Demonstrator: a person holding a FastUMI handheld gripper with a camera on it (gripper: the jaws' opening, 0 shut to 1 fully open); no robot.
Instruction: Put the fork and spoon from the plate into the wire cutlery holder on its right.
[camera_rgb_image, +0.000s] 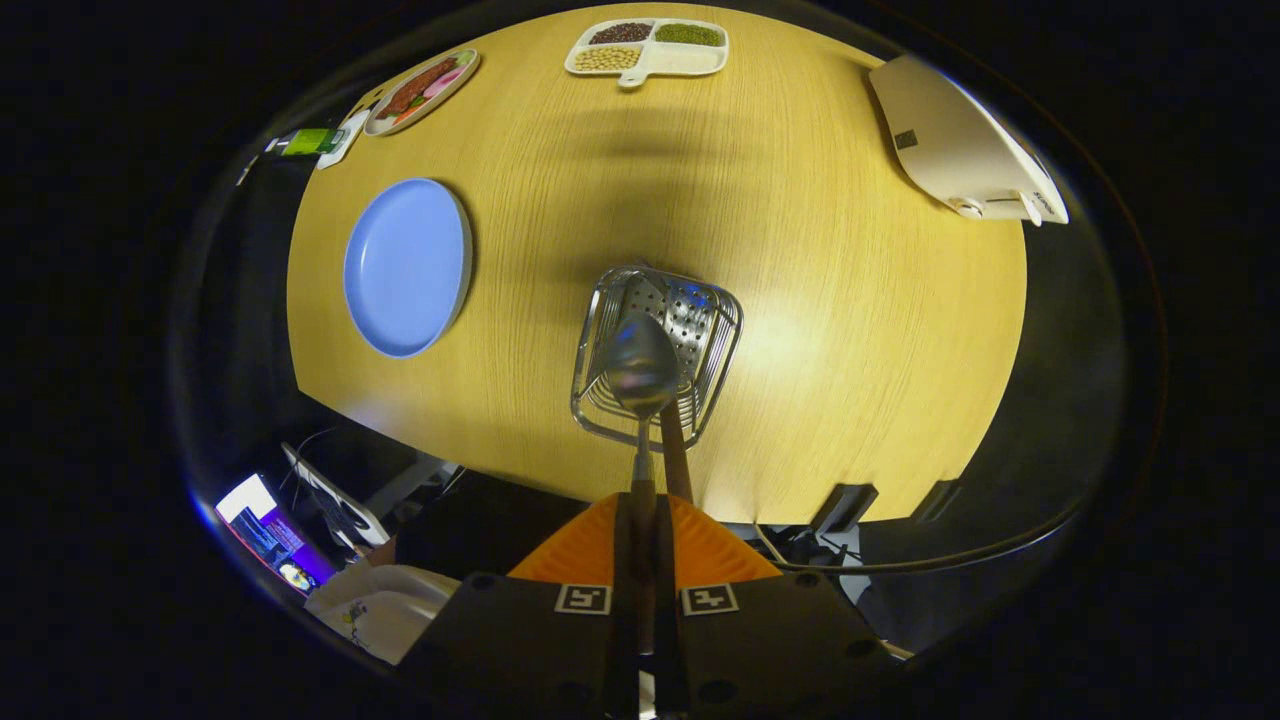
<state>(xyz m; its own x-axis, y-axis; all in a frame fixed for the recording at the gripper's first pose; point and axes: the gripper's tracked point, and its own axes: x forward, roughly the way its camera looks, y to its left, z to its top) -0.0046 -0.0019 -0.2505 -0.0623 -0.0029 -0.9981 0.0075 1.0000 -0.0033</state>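
Observation:
My gripper (643, 520) is shut on the dark handle of a metal spoon (640, 365), squeezed between the orange fingers (590, 548). The spoon points away from me, its bowl hanging over the open top of the wire cutlery holder (712, 330), which stands on the wooden table (850, 330). A brown wooden handle (676, 455) sticks up from the holder's near side, right beside the spoon's neck; what it belongs to is hidden. The blue plate (405, 265) lies to the holder's left, its face plain blue.
At the table's far edge sits a white divided tray (650, 45) of beans. A plate of food (422, 88) and a green item (308, 140) lie far left. A white appliance (960, 150) stands far right. The table's near edge runs just beneath the holder.

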